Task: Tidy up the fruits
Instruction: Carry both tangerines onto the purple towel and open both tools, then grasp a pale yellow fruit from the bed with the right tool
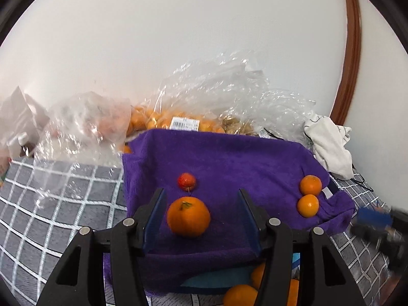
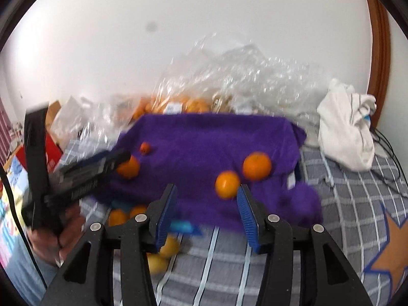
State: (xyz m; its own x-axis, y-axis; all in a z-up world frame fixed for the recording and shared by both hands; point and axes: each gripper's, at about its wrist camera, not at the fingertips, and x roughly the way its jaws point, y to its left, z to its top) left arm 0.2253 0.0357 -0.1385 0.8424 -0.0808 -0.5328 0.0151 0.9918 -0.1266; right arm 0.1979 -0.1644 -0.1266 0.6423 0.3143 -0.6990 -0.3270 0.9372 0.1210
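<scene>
With both our grippers' jaws part-open and empty, the large orange (image 1: 188,216) lies loose between the left gripper (image 1: 200,216) pads on the purple towel (image 1: 229,158), and the two small oranges (image 2: 227,185) lie just ahead of the right gripper (image 2: 207,213), so a nudge from either could roll them off the soft cloth.

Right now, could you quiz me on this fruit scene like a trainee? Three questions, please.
1. True or false: the left tool is squeezing the big orange.
2. How many oranges lie at the purple towel's right edge?
3. The small red fruit lies: A) beyond the big orange, B) in the clear bag, C) on the white cloth.

Key: 1 false, its pads stand apart from it; 2 two; 3 A.
</scene>
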